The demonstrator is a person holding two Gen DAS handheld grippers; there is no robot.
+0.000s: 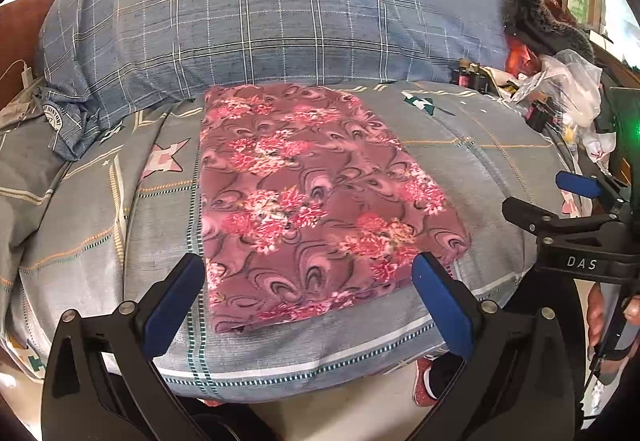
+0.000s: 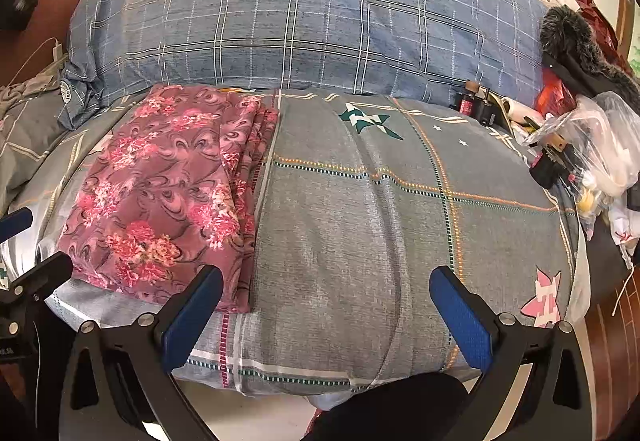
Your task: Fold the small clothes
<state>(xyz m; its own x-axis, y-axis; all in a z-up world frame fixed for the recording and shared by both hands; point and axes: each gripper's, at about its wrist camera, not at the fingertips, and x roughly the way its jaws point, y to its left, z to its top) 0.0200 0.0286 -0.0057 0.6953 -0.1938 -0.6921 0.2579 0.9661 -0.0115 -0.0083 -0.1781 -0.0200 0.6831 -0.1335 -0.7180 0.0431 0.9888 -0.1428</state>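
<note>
Your folded floral cloth (image 1: 316, 197) lies on the bed (image 1: 460, 177) before the pillow (image 1: 256, 21) (crest reads "STARS"); left tongs (image 1: 310, 299) and right tongs (image 2: 326, 315), marked "DAS", both gape wide, empty.

— How is the light where you stand?

— Bright and even, daylight-like. My bed (image 1: 500, 169) is washed soft grey, with pale sheen on its near edge. Shadows are faint; only a thin dark line runs under the cloth (image 1: 304, 197).

— Any glare?

— The wall above the pillow (image 2: 304, 13) blows out to white, and a green dot glows at the right edge of my left view.

— Sharpness?

— Crisp in the middle. The fisheye bows every line, corners go black, and the bag (image 2: 600, 145) at the rim smears.
</note>
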